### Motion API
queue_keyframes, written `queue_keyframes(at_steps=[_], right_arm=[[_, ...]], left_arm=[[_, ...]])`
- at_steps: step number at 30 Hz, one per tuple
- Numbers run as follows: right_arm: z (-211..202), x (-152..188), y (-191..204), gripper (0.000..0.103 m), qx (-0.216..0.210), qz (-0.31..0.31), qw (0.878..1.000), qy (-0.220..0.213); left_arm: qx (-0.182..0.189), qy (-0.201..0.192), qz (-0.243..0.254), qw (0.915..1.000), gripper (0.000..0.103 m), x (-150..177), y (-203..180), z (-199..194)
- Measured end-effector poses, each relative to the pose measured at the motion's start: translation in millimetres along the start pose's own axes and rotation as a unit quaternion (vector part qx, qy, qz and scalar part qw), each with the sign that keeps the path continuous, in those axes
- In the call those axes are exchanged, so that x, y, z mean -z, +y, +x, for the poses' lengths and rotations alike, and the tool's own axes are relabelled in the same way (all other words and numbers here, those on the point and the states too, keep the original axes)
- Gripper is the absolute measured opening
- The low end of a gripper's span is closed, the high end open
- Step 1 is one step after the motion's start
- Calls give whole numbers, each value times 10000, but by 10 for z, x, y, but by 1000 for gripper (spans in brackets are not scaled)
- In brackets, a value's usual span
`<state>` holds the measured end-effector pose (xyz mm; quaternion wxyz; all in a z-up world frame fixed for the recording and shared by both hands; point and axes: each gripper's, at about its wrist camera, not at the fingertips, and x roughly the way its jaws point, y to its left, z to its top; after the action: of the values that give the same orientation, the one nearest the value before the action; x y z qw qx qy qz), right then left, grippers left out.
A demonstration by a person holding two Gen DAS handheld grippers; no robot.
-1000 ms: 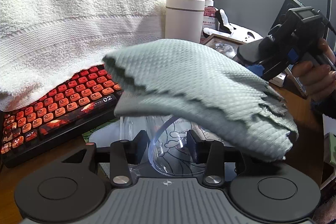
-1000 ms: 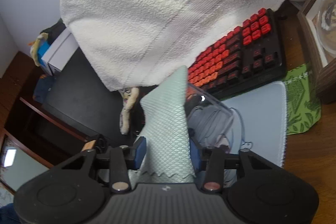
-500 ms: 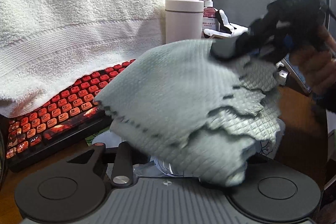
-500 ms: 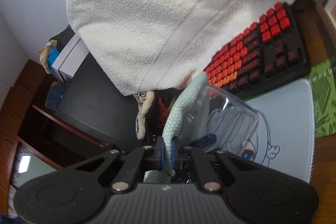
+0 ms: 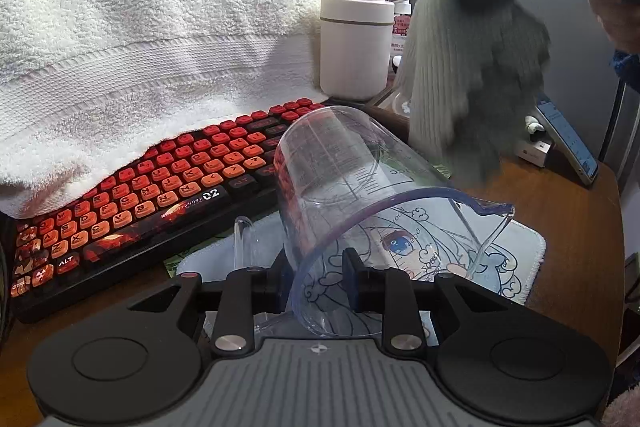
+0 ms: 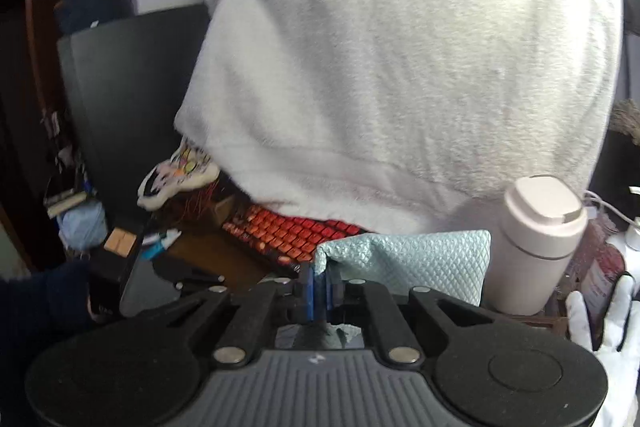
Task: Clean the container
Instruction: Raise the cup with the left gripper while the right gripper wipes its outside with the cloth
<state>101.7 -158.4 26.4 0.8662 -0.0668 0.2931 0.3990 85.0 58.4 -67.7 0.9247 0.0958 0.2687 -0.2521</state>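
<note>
Clear measuring cup [image 5: 360, 203] pinched at its rim by left gripper [image 5: 318, 277], tipped mouth-first toward camera; right gripper [image 6: 318, 287], clamped tight on grey-green cloth [image 5: 468, 67], up and rightward, apart from it.

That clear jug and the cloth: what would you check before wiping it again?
1. Jug held by the left gripper: ok, its fingers clamp the rim wall, one inside and one outside.
2. Cloth held by the right gripper: ok, pinched between the blue pads.
3. Jug mouth open for the cloth: ok, it is tilted toward the camera with nothing inside.
4. Cloth clear of the jug: ok, it hangs up and to the right, blurred.
5. Jug clean: cannot tell.
6. White bottle out of the way: ok, it stands behind the keyboard.
</note>
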Motion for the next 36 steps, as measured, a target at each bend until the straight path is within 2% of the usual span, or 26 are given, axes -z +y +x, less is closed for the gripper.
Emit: queue_keyframes(at_steps=[4, 7, 12, 15, 19, 22, 26, 29, 31, 33, 34, 35, 36], right_arm=[[426, 116, 258, 5, -254, -292, 9984, 401], [520, 219, 339, 5, -571, -71, 9979, 306], [558, 331, 317, 5, -867, 410, 9953, 131], [546, 397, 339, 6, -820, 569, 9950, -31], [503, 442, 638, 5, -140, -277, 9995, -19], [486, 385, 729, 5, -23, -795, 9964, 301], [559, 259, 664, 6, -141, -607, 9970, 462], [576, 263, 631, 8, -170, -265, 9988, 381], [558, 305, 622, 15, -58, -38, 9997, 215], [545, 354, 661, 31, 314, 111, 9994, -125], [539, 379, 683, 37, 510, 182, 9981, -302], [541, 404, 716, 48, 731, 240, 9959, -473], [568, 436, 753, 53, 949, 309, 9930, -633]], left_arm=[[-8, -41, 50, 10000, 26, 5, -15, -13], [-2, -40, 29, 10000, 26, 7, -5, -14], [40, -67, -18, 10000, 26, 6, 11, -20], [76, -92, -72, 9999, 26, 5, 20, -23], [56, -123, -50, 9999, 26, 5, -1, -28], [41, -103, -83, 9999, 26, 3, 1, -21], [-2, -80, -177, 9998, 26, 2, 21, -14], [13, -109, -210, 9997, 26, 5, 22, -28], [26, -112, -214, 9997, 26, 6, 22, -30], [38, -113, -217, 9997, 26, 7, 22, -31], [44, -114, -219, 9997, 26, 7, 22, -31], [50, -114, -220, 9997, 26, 7, 22, -32], [57, -115, -221, 9997, 26, 8, 22, -32]])
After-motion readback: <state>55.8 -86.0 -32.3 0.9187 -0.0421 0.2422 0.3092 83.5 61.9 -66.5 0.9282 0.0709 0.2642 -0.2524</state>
